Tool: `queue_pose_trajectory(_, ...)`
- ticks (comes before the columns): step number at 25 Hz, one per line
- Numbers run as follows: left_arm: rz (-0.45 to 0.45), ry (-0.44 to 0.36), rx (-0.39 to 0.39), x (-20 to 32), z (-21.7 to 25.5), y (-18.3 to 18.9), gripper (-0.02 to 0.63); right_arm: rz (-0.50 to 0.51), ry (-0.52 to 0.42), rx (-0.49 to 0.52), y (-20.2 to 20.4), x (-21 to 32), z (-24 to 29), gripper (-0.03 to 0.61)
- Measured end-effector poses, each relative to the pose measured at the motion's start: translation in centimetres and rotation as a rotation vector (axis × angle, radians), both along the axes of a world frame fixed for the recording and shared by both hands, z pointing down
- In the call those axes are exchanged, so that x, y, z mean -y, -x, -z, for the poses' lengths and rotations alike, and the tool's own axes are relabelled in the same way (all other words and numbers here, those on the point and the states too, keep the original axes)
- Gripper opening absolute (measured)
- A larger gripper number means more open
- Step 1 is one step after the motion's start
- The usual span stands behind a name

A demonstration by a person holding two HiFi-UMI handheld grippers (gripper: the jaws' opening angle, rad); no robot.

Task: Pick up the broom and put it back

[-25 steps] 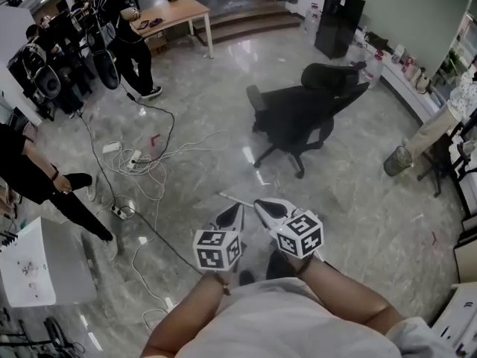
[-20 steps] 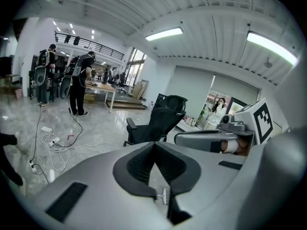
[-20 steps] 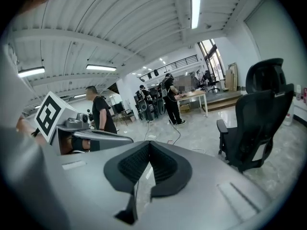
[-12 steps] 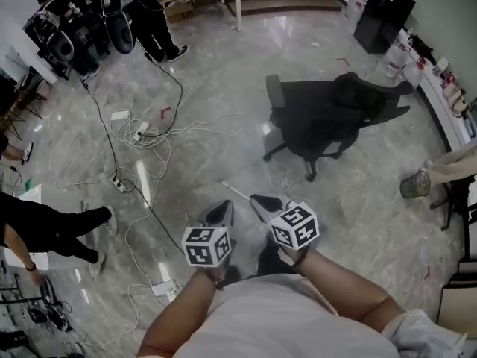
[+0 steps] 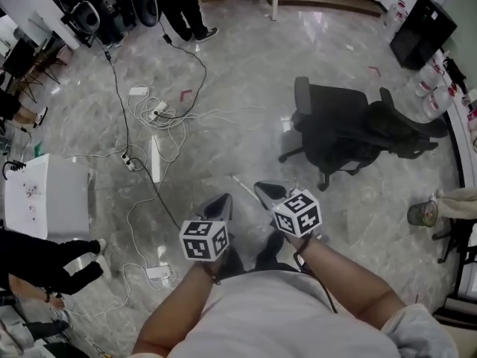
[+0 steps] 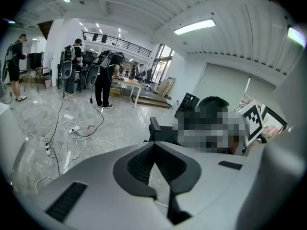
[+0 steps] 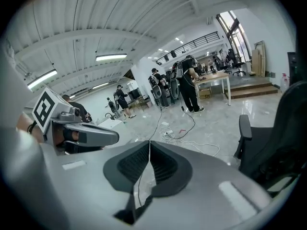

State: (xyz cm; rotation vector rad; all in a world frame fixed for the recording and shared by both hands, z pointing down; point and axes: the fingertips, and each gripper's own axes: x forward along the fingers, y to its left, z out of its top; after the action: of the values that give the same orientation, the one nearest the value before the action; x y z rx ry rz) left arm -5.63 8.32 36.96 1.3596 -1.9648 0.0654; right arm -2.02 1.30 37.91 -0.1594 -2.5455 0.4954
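Both the left gripper (image 5: 222,202) and the right gripper (image 5: 265,192) hover closed and empty over the floor (image 5: 246,73)

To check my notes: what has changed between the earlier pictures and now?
The person has moved and turned: in the head view the office chair has slid right and the cable tangle upward. The left gripper and right gripper stay side by side before the body, tongs closed and empty; the right tongs have just opened very slightly. Nothing was grasped or released.
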Motion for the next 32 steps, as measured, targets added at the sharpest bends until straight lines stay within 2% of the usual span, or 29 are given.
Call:
queue_pose_trajectory(6,0.005,-0.035,-0.038,0.6,-1.2,5.2,0.006,0.035,-0.016,-0.065,5.0,-0.7,-2.0,0.021)
queue_pose_trajectory(14,-0.050,-0.073,-0.094,-1.8,-4.0,14.7,0.008,0.003,-0.010,-0.196,13.5,-4.1,-6.7,0.061)
queue_pose_trajectory(19,-0.074,-0.029,-0.127,-4.8,-9.4,20.0,0.008,-0.004,-0.016,-0.262,18.3,-6.2,-11.3,0.081)
queue_pose_trajectory(24,-0.029,0.022,-0.177,-7.7,-16.5,22.7,0.008,0.041,-0.018,-0.337,21.1,-6.5,-19.2,0.087)
queue_pose_trajectory(32,0.061,0.113,-0.252,-9.4,-30.6,23.6,0.008,0.162,0.004,-0.453,24.2,-4.2,-37.4,0.133)
